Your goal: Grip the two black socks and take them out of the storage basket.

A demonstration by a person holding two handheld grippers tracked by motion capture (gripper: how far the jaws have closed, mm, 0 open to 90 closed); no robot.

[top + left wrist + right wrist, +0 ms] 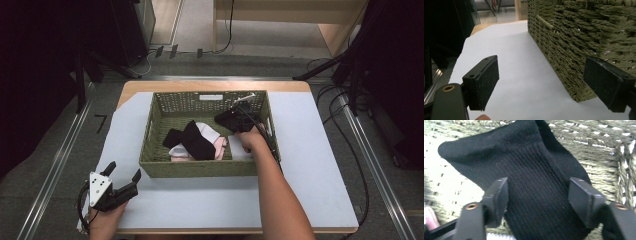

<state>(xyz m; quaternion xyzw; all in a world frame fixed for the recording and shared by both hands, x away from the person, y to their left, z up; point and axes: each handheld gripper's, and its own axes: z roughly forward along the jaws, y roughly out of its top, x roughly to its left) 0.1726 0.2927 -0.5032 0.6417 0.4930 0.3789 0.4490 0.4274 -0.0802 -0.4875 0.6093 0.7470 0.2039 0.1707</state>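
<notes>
Our right claw (pixel 537 202) straddles the black sock (pixel 534 182) in the basket (pixel 200 169), half-open, ready to pinch; left claw (pixel 122 176) waits open on the bench (pixel 310 165).

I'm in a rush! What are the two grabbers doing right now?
Left gripper: open, holding nothing, beside the basket.
Right gripper: open around the black sock, not gripping it yet.

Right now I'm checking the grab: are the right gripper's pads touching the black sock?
Cannot tell. In the right gripper view the black sock lies between the right gripper jaws, but whether the pads press it or a sliver of gap remains isn't plain.
</notes>
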